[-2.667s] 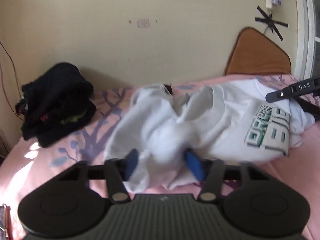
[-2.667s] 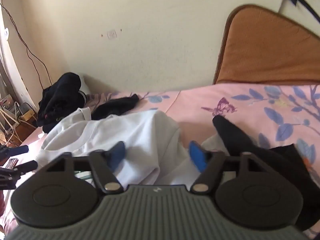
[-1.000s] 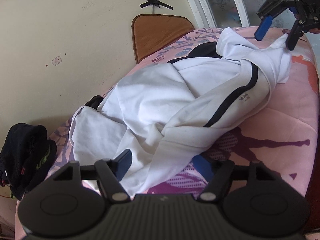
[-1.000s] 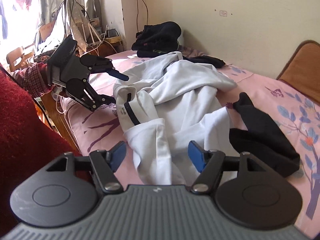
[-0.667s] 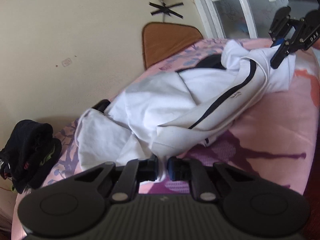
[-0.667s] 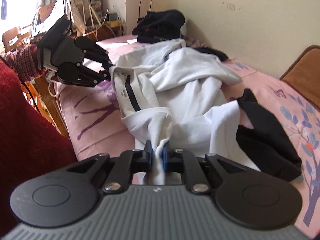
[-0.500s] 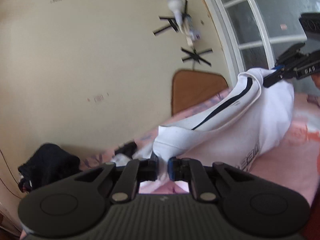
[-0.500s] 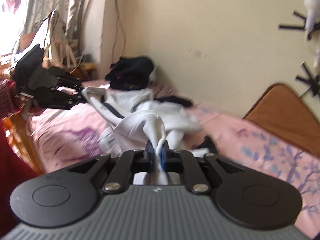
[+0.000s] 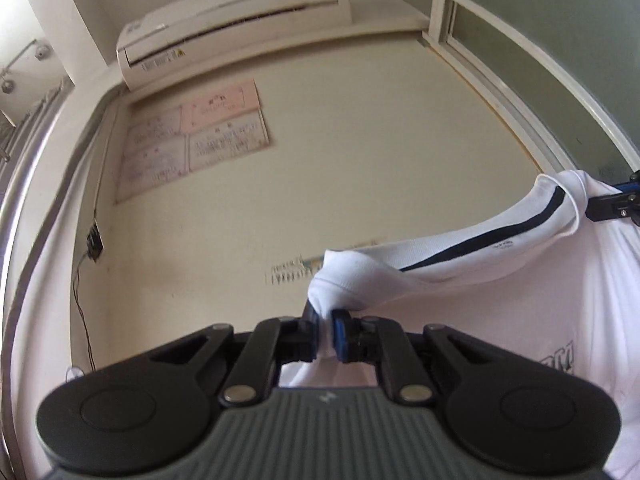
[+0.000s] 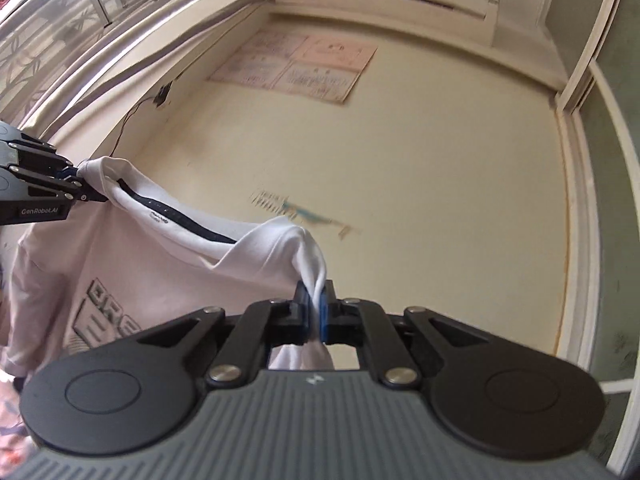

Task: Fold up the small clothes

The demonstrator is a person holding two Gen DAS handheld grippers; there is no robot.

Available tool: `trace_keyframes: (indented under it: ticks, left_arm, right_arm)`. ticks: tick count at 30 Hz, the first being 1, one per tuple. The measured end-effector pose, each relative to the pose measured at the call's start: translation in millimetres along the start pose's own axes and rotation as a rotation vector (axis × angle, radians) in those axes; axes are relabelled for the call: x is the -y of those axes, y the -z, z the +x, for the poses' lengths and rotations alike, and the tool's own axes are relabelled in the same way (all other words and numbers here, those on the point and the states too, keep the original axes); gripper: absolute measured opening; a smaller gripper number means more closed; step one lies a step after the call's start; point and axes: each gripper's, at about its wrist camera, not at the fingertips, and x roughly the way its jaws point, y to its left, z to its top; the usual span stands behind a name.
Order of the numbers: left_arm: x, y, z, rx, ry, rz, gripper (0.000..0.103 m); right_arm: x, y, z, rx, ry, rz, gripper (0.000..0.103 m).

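The left gripper [image 9: 326,334] pinches a bunched corner of the white t-shirt [image 9: 500,300] between its blue pads. The right gripper [image 10: 316,312] clamps the other corner likewise. The shirt hangs in the air between them, its dark-striped edge stretched across and printed lettering below, probably the chest. Beyond, on the cream wall [image 9: 360,160], hang paper sheets [image 9: 192,136] under an air conditioner [image 9: 236,12].

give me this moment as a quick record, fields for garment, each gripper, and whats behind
garment: white t-shirt, dark stripe at the neck, printed lettering, hanging in the air
left gripper: shut on a bunched edge of the shirt
right gripper: shut on the other bunched edge
span: neck edge sags between them
background: cream wall, air conditioner, papers on wall
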Motion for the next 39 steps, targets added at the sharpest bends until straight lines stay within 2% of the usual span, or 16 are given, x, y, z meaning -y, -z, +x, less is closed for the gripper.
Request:
trace_keyframes:
  ticks: [3,7,14,19,21,22,23,24,25,27,28,30,31,32,35,39]
  left_arm:
    - [4,-26,6,0.063,-0.044,0.035,0.008]
    - [14,-40,21,0.066,-0.064,0.099,0.008]
    - [47,11,71,-0.075,-0.062,0.224,0.009]
    - [89,112,130,-0.347,0.027,0.258,0.016]
    - [117,175,157,-0.524,0.055,0.261,0.061]
    - [131,211,167,-0.638,0.095,0.274,0.063]
    - [144,246,173,-0.764,0.147,0.284,0.055]
    - [154,282,172,-0.877,0.164,0.285,0.040]
    - [158,305,164,-0.934,0.170,0.282,0.035]
    - [148,325,135,-0.950,0.218,0.237,0.035]
    - [138,326,120,-0.937,0.230,0.213,0.038]
    - [114,323,86,-0.908,0.232,0.168,0.061]
    - [99,320,74,-0.904,0.239,0.137,0.064]
    - [87,318,61,-0.916,0.263,0.102,0.067]
    - [65,315,27,-0.970,0.373,-0.008,0.087]
    - [71,315,-13,-1.000,0.478,-0.027,0.087]
  right_arm:
    - [17,-25,9,0.046,0.038,-0.013,0.008]
    - [23,-44,15,0.066,0.070,-0.029,0.008]
    - [25,-8,62,-0.060,0.014,0.002,0.008]
    - [-7,89,120,-0.295,-0.047,0.037,0.008]
    - [-31,150,148,-0.447,-0.082,0.046,0.012]
    - [-45,184,160,-0.545,-0.093,0.035,0.029]
    - [-59,222,165,-0.650,-0.084,0.026,0.055]
    - [-68,253,161,-0.737,-0.087,0.027,0.058]
    - [-74,279,150,-0.814,-0.117,0.045,0.053]
    - [-70,306,110,-0.871,-0.177,0.119,0.052]
    - [-65,313,86,-0.885,-0.204,0.156,0.054]
    - [-51,326,33,-0.924,-0.244,0.222,0.058]
    - [-43,331,10,-0.945,-0.242,0.255,0.065]
    - [-35,336,-10,-0.969,-0.236,0.293,0.074]
    - [-16,350,-52,-1.066,-0.237,0.448,0.079]
    - [-24,351,-72,-1.085,-0.223,0.472,0.077]
